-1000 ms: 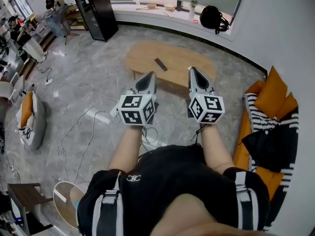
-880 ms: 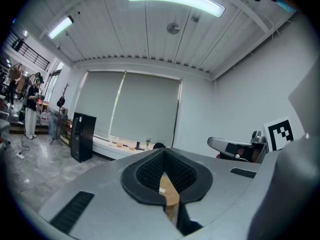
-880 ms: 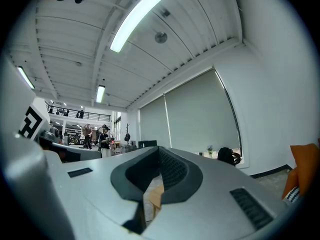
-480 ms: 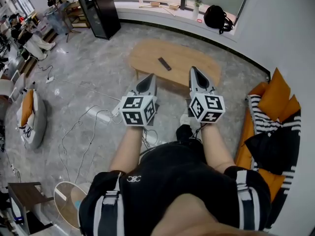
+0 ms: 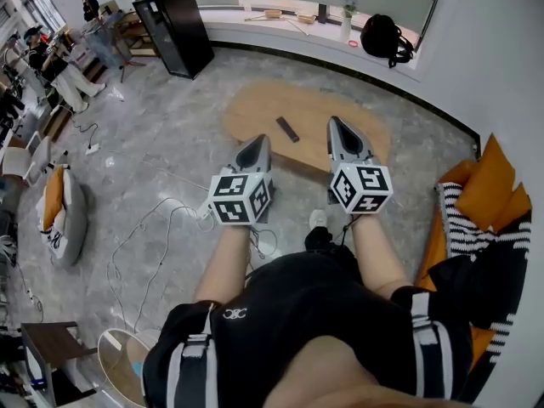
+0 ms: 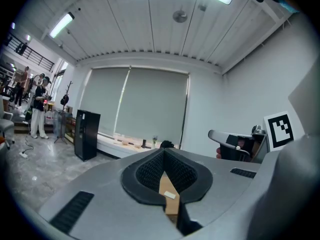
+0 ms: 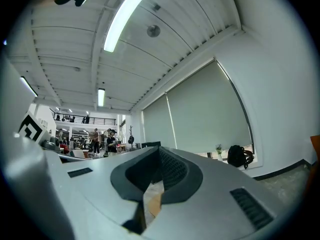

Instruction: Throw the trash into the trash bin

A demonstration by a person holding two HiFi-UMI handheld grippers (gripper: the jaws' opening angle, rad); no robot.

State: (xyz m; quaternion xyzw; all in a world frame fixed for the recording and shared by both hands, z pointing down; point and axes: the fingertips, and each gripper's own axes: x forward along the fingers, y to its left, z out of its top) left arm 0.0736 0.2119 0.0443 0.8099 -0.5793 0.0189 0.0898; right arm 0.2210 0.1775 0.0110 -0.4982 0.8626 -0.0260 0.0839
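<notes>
My left gripper (image 5: pixel 257 143) and right gripper (image 5: pixel 335 124) are held side by side at chest height, both pointing at the oval wooden table (image 5: pixel 255 109). Each is shut with nothing between its pads. In the left gripper view the left gripper (image 6: pixel 164 156) leaves only a thin slit; wood and a small pale scrap (image 6: pixel 170 195) show through it. In the right gripper view the right gripper (image 7: pixel 159 153) shows the same narrow slit. A dark remote (image 5: pixel 287 129) lies on the table. I cannot pick out a trash bin in any view.
A sofa with orange cushions (image 5: pixel 489 185) runs along the right wall. White cables (image 5: pixel 161 223) trail over the grey floor at left, near a beanbag (image 5: pixel 59 219). A black cabinet (image 5: pixel 183 25) and a black backpack (image 5: pixel 387 36) stand by the far window ledge. People stand at far left.
The whole view has shifted as the person stepped toward the table. Both grippers travelled with the body, still shut and side by side. A shoe now shows below the right gripper.
</notes>
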